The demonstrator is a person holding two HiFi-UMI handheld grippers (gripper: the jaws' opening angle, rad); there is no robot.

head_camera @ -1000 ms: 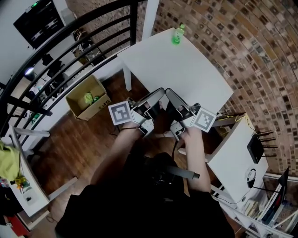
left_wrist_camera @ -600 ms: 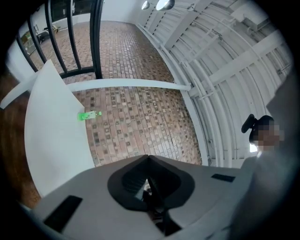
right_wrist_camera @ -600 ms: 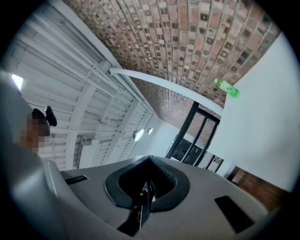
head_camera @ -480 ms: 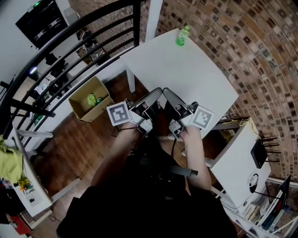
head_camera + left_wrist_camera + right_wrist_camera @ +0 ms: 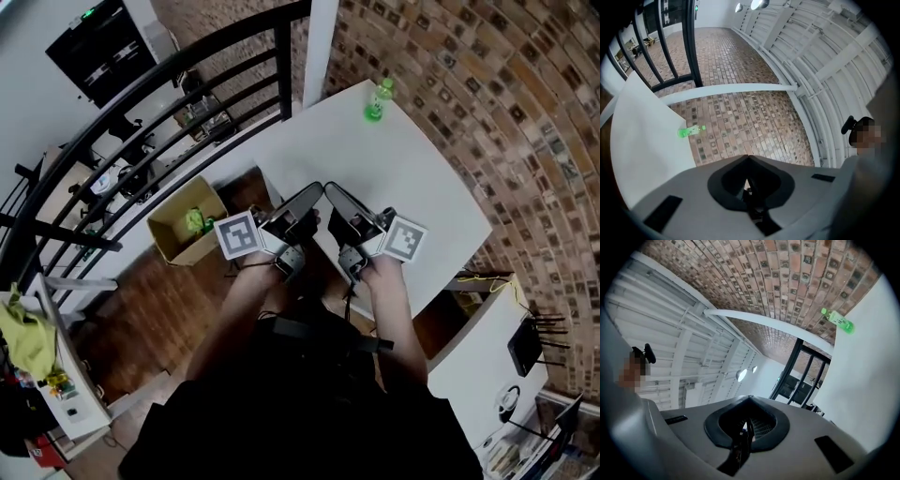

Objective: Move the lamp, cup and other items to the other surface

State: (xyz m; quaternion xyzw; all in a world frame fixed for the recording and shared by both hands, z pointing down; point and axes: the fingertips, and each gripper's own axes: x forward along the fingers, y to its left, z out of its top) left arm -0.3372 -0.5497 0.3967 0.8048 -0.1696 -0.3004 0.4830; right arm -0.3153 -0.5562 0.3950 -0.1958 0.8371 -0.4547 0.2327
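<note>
Brown open cardboard box [image 5: 180, 223] is seen on the floor, left of the left gripper [image 5: 312, 190]. Left jaws are closed, nothing gripped. Right gripper [image 5: 330, 190] is held just beside it, jaws also closed and empty. Green plastic bottle [image 5: 377, 100] is set on the white rectangular table's [image 5: 412, 183] far corner, well ahead-right of both.

Green bottle [image 5: 377, 99] label too small

Green bottle [image 5: 377, 99], white table [image 5: 408, 178], mottled reddish-brown brick wall [image 5: 511, 103].
</note>
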